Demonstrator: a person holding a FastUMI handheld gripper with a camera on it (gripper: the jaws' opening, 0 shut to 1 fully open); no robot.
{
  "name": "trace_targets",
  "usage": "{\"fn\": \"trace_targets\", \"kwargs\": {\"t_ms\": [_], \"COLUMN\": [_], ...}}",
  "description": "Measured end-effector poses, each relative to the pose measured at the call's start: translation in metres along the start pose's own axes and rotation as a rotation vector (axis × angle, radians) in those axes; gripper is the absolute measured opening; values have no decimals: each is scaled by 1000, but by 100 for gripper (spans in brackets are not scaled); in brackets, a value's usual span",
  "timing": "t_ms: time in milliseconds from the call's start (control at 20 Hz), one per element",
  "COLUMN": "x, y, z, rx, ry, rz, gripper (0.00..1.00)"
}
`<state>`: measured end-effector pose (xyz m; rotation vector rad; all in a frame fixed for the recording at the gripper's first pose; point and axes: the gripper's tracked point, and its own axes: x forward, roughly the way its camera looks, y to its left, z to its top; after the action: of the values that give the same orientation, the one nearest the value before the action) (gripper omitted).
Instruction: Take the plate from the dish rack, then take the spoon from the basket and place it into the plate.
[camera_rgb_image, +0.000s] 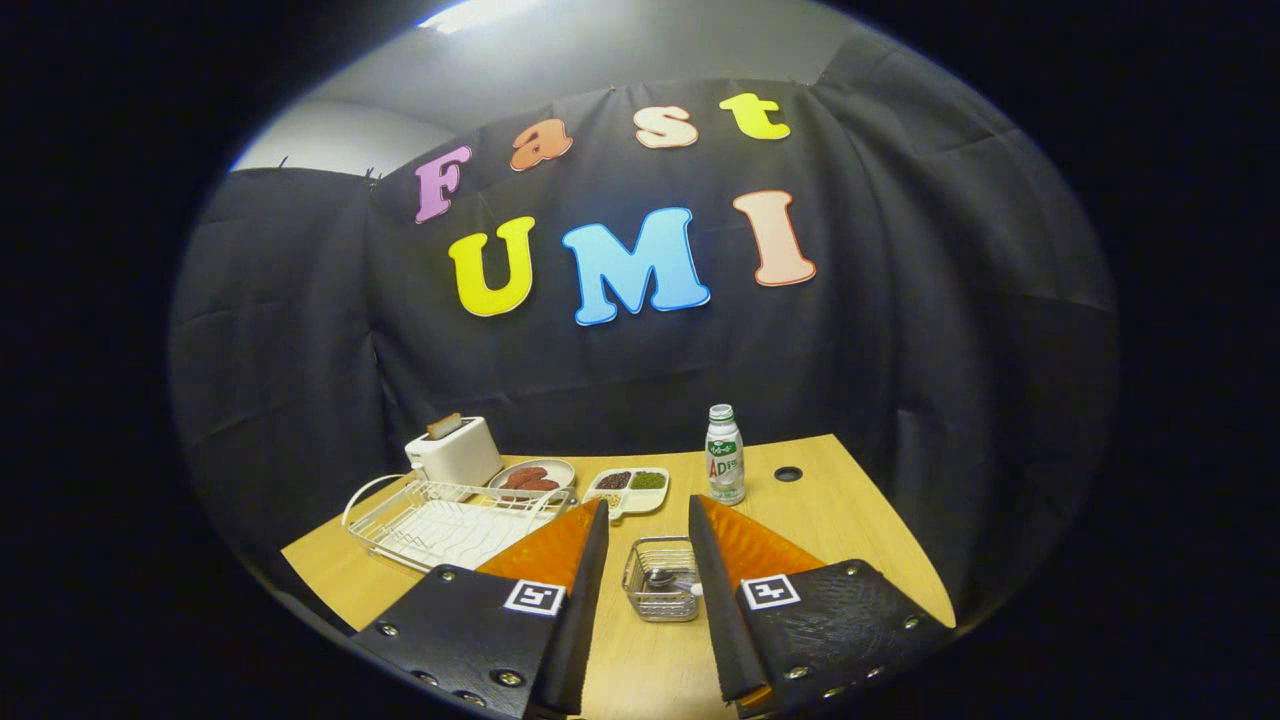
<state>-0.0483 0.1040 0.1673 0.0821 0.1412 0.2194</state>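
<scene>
Claw: the claw (648, 510) is spread wide. Its two fingers are far apart. It holds nothing and touches nothing.

Between the fingers: a small wire basket (662, 580) sits on the table in the gap. It does not touch either finger.

Spoon: the spoon (664, 578) lies inside the basket. Its round end shows near the middle of the basket.

Dish rack: a white wire dish rack (445, 520) sits on the table, off to the left of the left finger. It looks flat and white inside. I cannot tell if a plate stands in it.

Plate: a round plate (533, 474) with dark red food on it sits just behind the rack, next to the toaster.

Toaster: a white toaster (455, 452) stands behind the rack. A slice of bread pokes out of the top.

Tray: a small white tray (628, 490) with three cups of food in it sits beyond the fingers, beside the plate.

Bottle: a white bottle (725, 456) with a green cap stands upright beyond the right finger.

Table: the table (850, 530) is light wood. It has a small dark round hole near the bottle.
</scene>
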Motion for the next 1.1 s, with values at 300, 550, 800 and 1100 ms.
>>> {"fn": "trace_targets", "kwargs": {"t_ms": [300, 550, 800, 1100], "x": [30, 70, 95, 116], "y": [-17, -21, -38, -29], "z": [-27, -77, -105, -115], "rx": [-82, -62, -2, 19], "ry": [-43, -18, -18, -2], "rz": [-23, -28, -57, -22], "gripper": [50, 50, 50, 15]}}
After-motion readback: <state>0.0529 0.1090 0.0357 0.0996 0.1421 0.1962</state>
